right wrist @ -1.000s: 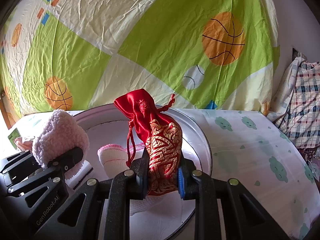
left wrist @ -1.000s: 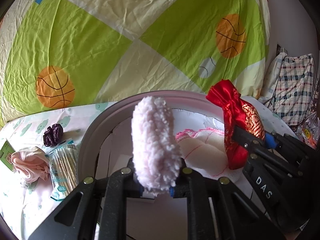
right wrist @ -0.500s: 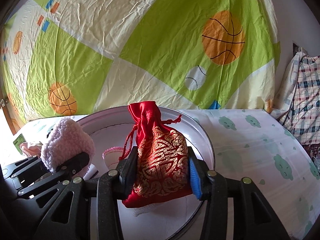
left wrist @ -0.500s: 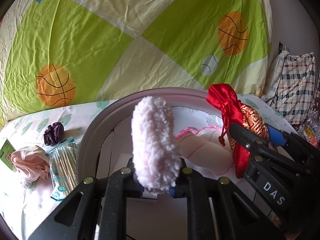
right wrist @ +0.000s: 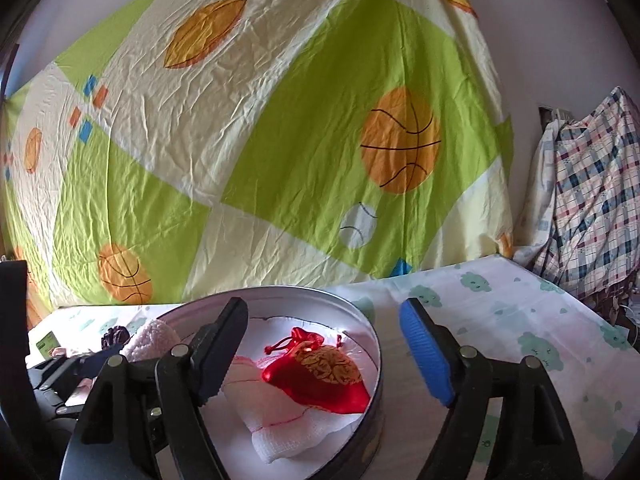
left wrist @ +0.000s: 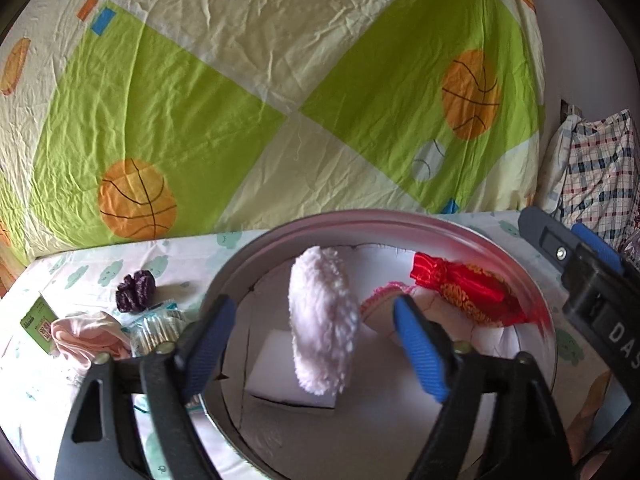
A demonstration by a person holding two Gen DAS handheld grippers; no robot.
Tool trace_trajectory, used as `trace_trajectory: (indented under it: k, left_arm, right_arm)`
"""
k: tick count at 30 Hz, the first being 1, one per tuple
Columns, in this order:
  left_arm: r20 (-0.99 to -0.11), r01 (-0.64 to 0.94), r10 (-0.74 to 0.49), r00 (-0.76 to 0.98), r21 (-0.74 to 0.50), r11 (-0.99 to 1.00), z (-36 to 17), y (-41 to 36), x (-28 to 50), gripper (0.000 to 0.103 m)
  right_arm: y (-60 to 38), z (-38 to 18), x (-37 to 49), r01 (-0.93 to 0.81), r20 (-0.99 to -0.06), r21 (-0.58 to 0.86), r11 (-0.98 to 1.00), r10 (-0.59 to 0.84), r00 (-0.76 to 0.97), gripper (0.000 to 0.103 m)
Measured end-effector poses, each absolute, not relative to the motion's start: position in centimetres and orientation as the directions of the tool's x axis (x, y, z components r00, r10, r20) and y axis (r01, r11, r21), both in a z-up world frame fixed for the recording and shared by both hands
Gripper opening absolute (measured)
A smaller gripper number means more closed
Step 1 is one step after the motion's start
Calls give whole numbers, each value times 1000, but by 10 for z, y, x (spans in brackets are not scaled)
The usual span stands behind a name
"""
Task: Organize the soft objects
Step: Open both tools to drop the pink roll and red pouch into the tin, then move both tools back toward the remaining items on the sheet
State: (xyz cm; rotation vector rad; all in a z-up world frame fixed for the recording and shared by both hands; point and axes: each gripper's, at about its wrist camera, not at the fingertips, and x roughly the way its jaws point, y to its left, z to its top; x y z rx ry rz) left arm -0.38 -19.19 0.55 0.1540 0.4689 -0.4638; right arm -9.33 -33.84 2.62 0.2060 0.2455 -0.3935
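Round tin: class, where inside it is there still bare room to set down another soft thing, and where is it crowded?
Free: the white floor at the round tin's near side, below the fluffy pink pad. Crowded: the far right, where the red pouch lies on the white cloth.

Your table (left wrist: 188,258), under a cloud-print cloth, carries a round tin (left wrist: 400,220), scrunchie (left wrist: 136,291), swab pack (left wrist: 156,332), pink cloth (left wrist: 86,336), green card (left wrist: 40,320).

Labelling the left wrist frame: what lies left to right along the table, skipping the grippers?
Green card → pink cloth → purple scrunchie → cotton swab pack → fluffy pink item in the round tin → white cloth with pink trim → red pouch.
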Motion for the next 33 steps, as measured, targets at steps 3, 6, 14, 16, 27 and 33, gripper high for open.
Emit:
trace_trajectory:
  k: [3, 6, 14, 16, 27, 33]
  left_arm:
    - [-403, 445, -392, 827, 43, 895, 13, -185, -13, 103]
    - [-391, 430, -379, 839, 48, 902, 16, -182, -13, 103]
    - [-397, 370, -317, 861, 64, 927, 13, -166, -11, 103]
    - [-395, 352, -300, 868, 64, 934, 12, -159, -11, 103]
    - [-393, 294, -244, 886, 72, 953, 10, -117, -7, 103]
    - [-378, 255, -201, 904, 100, 962, 9, -95, -2, 103]
  right_arm:
    - [-343, 27, -96, 430, -270, 171, 887, -377, 886, 81]
    - [-347, 26, -100, 443, -272, 197, 875, -385, 882, 81]
    - [-347, 26, -107, 480, -256, 210, 852, -426, 868, 81]
    - [-343, 27, -108, 486, -246, 196, 852, -437, 865, 83]
    - [-311, 31, -118, 501, -169, 163, 850, -476, 863, 88]
    - [-297, 31, -125, 508, -151, 176, 843, -487, 860, 88]
